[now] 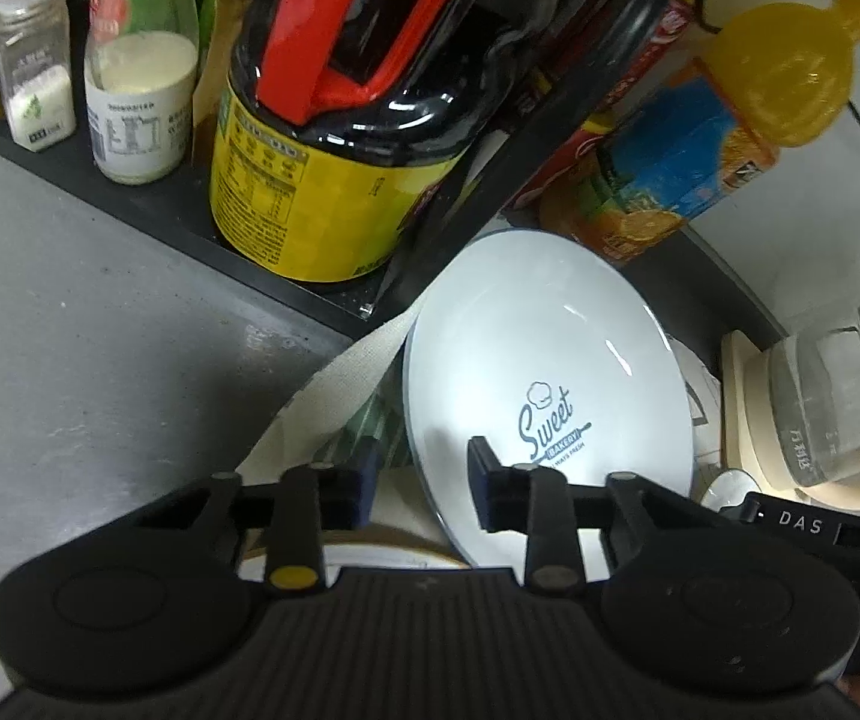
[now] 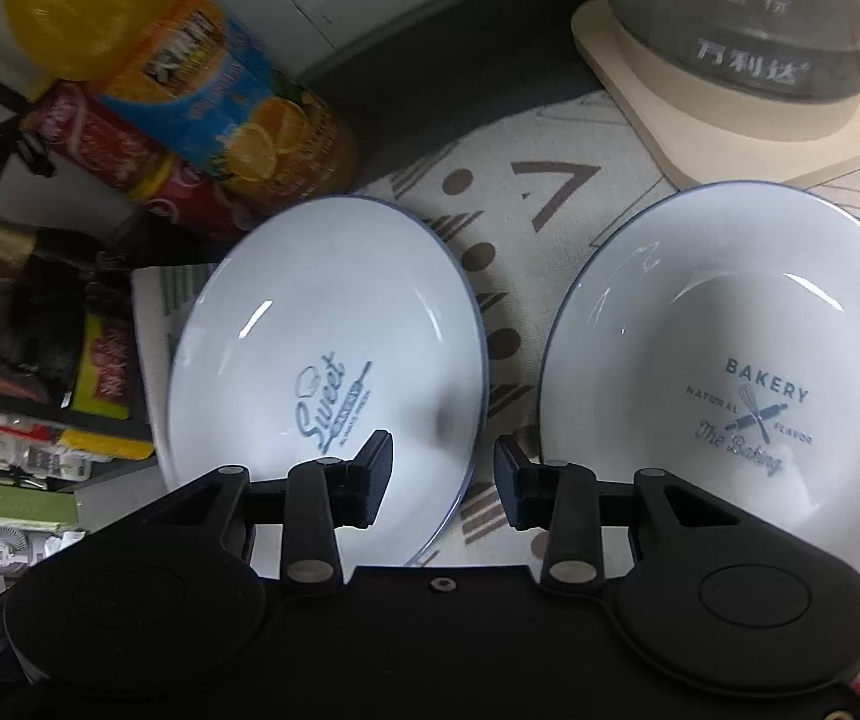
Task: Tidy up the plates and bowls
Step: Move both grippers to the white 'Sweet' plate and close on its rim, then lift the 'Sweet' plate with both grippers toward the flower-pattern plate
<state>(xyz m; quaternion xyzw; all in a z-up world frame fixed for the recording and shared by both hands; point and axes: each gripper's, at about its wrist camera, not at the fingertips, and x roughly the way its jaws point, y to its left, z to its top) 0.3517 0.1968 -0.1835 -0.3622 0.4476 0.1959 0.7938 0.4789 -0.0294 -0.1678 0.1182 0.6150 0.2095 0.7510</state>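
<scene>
A white "Sweet Bakery" plate (image 1: 544, 360) with a thin blue rim is tilted up on edge. My left gripper (image 1: 423, 483) straddles its left rim, one finger behind and one in front, with a visible gap. The same plate (image 2: 333, 360) shows in the right wrist view. My right gripper (image 2: 443, 483) straddles its right rim, jaws apart. A second white plate marked "Bakery" (image 2: 730, 372) lies flat on the patterned cloth (image 2: 526, 204) to the right.
A black shelf (image 1: 147, 204) holds a big dark sauce jug (image 1: 363, 138) and spice jars (image 1: 141, 60). An orange juice bottle (image 1: 706, 138) and a red can stand behind the plate. A glass kettle on a cream base (image 2: 748, 60) stands at the back right.
</scene>
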